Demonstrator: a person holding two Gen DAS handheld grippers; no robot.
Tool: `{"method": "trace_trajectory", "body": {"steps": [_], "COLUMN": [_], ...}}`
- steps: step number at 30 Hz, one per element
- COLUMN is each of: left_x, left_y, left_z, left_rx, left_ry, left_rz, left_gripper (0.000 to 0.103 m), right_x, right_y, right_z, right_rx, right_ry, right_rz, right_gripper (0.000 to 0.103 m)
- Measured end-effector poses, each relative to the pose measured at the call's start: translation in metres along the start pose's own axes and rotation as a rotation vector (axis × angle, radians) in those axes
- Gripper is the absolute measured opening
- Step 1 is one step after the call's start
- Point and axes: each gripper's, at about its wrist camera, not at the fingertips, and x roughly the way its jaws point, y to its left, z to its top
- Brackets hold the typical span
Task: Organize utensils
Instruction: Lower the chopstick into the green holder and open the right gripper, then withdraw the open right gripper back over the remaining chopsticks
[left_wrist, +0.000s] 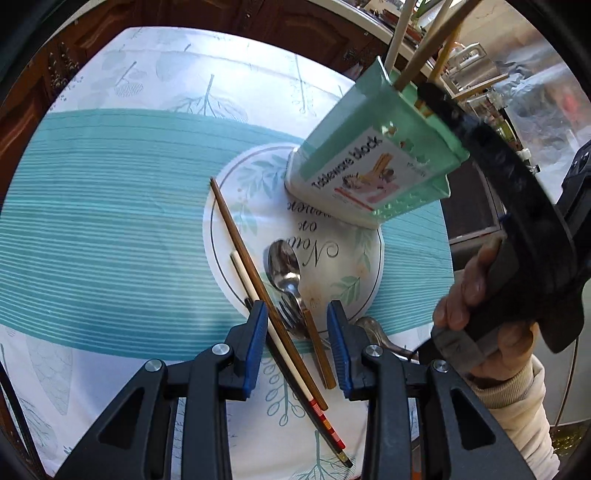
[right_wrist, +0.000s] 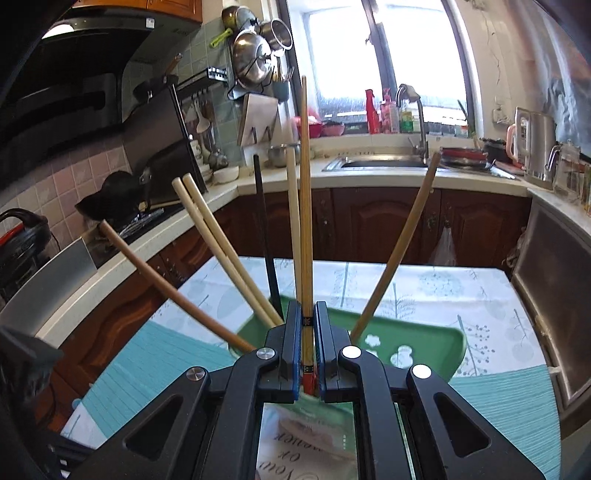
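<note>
While my right gripper (right_wrist: 306, 325) pinches one tan chopstick (right_wrist: 304, 192) upright, its fingers closed tight on the decorated lower end, the stick stands in the green holder (right_wrist: 417, 339) among the others already parked there. From the left wrist view the holder (left_wrist: 373, 155) sits tilted on the round white placemat (left_wrist: 258, 214), its labelled face toward me, with my right hand (left_wrist: 476, 295) wrapped round the tool just beside it.

What remains lies loose on the counter: a long brown chopstick (left_wrist: 236, 236), a white one with a red-banded end (left_wrist: 280, 339) crossing beneath it, a short brown stick (left_wrist: 319, 350), a metal spoon (left_wrist: 284, 264) and a fork (left_wrist: 290, 314) partly under the spoon's handle. My left gripper (left_wrist: 297, 347) hovers over that heap with its fingers spread apart, holding nothing, straddling the crossed sticks.

I judge the trouble lies in two places. If I let go on the right before the stick is seated, it may tip against its leaning neighbours and knock one out, or rock the holder, which looks lightly balanced. On the left, closing where the sticks cross could catch two at once or scissor one away across the patterned cloth (left_wrist: 110, 184); the fork and spoon overlap, so lifting one may drag the other.
</note>
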Motion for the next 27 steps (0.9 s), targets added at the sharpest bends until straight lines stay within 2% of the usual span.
{"method": "trace_trajectory", "body": {"steps": [4, 13, 19, 22, 27], "left_x": [-0.006, -0.013, -0.001, 0.005, 0.01], "left_y": [0.007, 0.032, 0.041, 0.043, 0.038], "left_z": [0.006, 0.017, 0.023, 0.023, 0.017], "left_rx": [-0.014, -0.078, -0.108, -0.121, -0.089], "left_ry": [-0.023, -0.037, -0.001, 0.017, 0.045], "left_rz": [0.008, 0.017, 0.03, 0.025, 0.028], "left_gripper": [0.031, 0.031, 0.031, 0.031, 0.031], "right_x": [0.0, -0.045, -0.077, -0.097, -0.092], "right_y": [-0.001, 0.006, 0.011, 0.012, 0.016], "right_z": [-0.012, -0.024, -0.03, -0.048, -0.077], "right_rx": [0.014, -0.014, -0.011, 0.0, 0.04], "right_ry": [0.066, 0.075, 0.106, 0.173, 0.382], "right_rz": [0.015, 0.045, 0.073, 0.094, 0.165], "right_gripper": [0.007, 0.01, 0.01, 0.01, 0.01]}}
